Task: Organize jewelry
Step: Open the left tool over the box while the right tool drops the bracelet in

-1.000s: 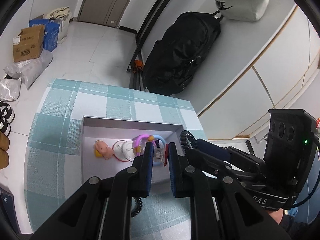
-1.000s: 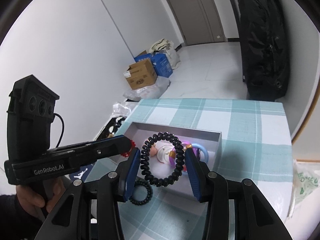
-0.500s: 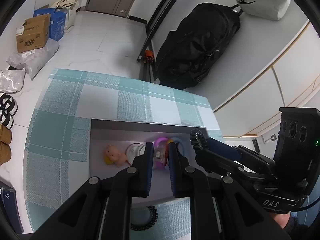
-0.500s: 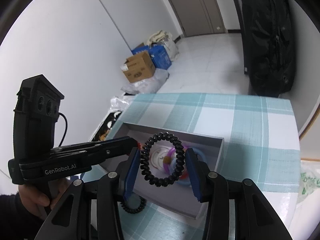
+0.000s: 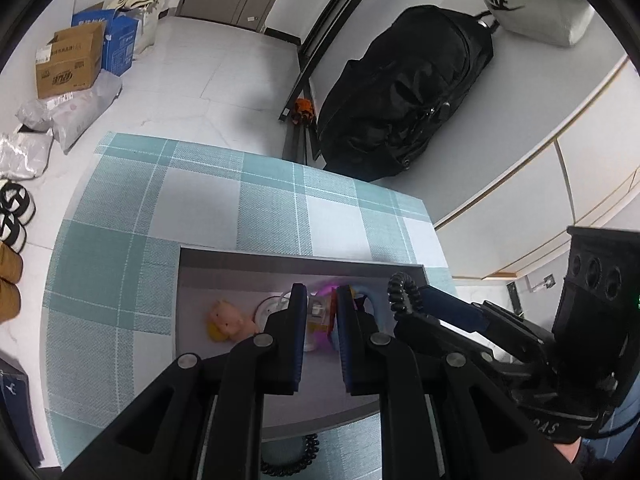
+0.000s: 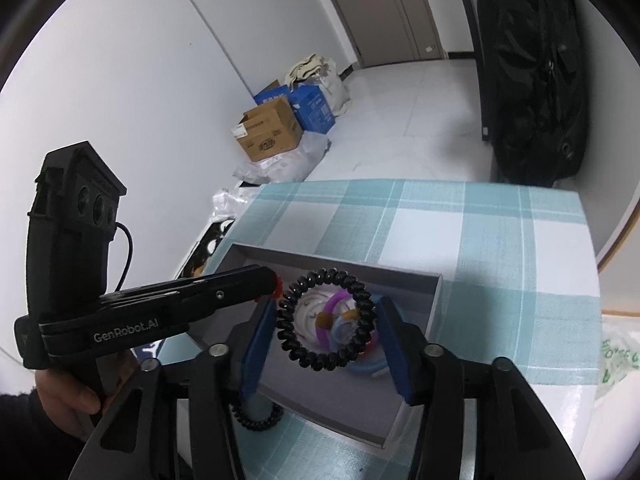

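Note:
My right gripper [image 6: 326, 322] is shut on a black spiral hair tie [image 6: 362, 300] and holds it above the grey tray [image 6: 336, 262], over a pile of coloured rings [image 6: 340, 328]. The tie [image 5: 400, 292] and the right gripper also show in the left wrist view. My left gripper [image 5: 318, 330] hovers over the tray [image 5: 296, 262]; its jaws stand a little apart and a small red and clear piece [image 5: 320, 312] shows between them. A pink doll charm [image 5: 224, 320] lies in the tray. A second black spiral tie [image 6: 258, 414] lies on the cloth by the tray's near edge.
The checked teal cloth [image 5: 224, 200] covers the table. A black bag [image 5: 400, 92] leans on the wall behind. Cardboard boxes [image 5: 68, 64] and shoes [image 5: 12, 216] are on the floor to the left. A plastic bag [image 6: 616, 360] lies at the right.
Both grippers have moved forward over the tray. The right gripper carries the black tie further above the rings; the second tie now lies behind the fingers.

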`<control>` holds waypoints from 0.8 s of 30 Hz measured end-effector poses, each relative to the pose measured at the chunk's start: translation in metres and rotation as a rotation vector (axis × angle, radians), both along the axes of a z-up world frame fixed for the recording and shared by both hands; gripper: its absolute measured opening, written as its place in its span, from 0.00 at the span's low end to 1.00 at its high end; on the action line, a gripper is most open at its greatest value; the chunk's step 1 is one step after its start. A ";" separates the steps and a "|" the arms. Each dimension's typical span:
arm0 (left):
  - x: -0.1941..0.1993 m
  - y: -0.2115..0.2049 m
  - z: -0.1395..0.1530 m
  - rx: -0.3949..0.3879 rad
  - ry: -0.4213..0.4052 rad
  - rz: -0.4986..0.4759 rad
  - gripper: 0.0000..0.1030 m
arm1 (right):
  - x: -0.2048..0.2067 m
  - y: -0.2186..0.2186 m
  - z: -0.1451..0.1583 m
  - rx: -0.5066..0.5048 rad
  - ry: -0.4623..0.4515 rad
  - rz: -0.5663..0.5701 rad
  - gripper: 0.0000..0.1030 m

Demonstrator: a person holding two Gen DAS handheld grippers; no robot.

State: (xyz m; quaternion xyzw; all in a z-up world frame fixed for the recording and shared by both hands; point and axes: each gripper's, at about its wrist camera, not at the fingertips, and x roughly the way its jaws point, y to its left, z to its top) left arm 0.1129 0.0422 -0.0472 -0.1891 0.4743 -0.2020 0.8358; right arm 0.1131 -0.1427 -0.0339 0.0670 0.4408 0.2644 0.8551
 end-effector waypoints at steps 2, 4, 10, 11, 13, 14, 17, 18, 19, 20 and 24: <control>0.003 0.003 -0.001 -0.028 0.025 0.008 0.11 | -0.002 0.000 0.004 -0.003 -0.020 0.004 0.60; 0.005 0.003 -0.002 -0.039 0.051 0.014 0.23 | -0.006 0.000 0.008 -0.011 -0.046 0.001 0.73; -0.001 0.003 0.009 -0.066 -0.004 0.015 0.45 | -0.014 -0.004 0.012 -0.042 -0.076 -0.006 0.78; -0.004 0.002 0.012 -0.060 -0.019 0.007 0.45 | -0.014 -0.005 0.012 -0.045 -0.078 -0.009 0.79; -0.007 0.001 0.016 -0.052 -0.035 0.001 0.46 | -0.016 -0.007 0.013 -0.051 -0.085 -0.014 0.79; -0.009 0.002 0.018 -0.054 -0.045 0.004 0.46 | -0.018 -0.009 0.014 -0.052 -0.091 -0.017 0.79; -0.015 0.007 0.024 -0.039 -0.076 0.020 0.46 | -0.023 -0.012 0.017 -0.061 -0.109 -0.022 0.82; -0.017 0.010 0.026 -0.033 -0.085 0.028 0.46 | -0.025 -0.013 0.017 -0.065 -0.113 -0.027 0.84; -0.018 0.013 0.027 -0.031 -0.091 0.036 0.46 | -0.027 -0.015 0.018 -0.065 -0.116 -0.030 0.84; -0.020 0.016 0.028 -0.027 -0.098 0.047 0.46 | -0.028 -0.016 0.018 -0.063 -0.118 -0.032 0.84; -0.032 0.028 0.031 0.021 -0.133 0.109 0.56 | -0.036 -0.017 0.018 -0.064 -0.126 -0.034 0.88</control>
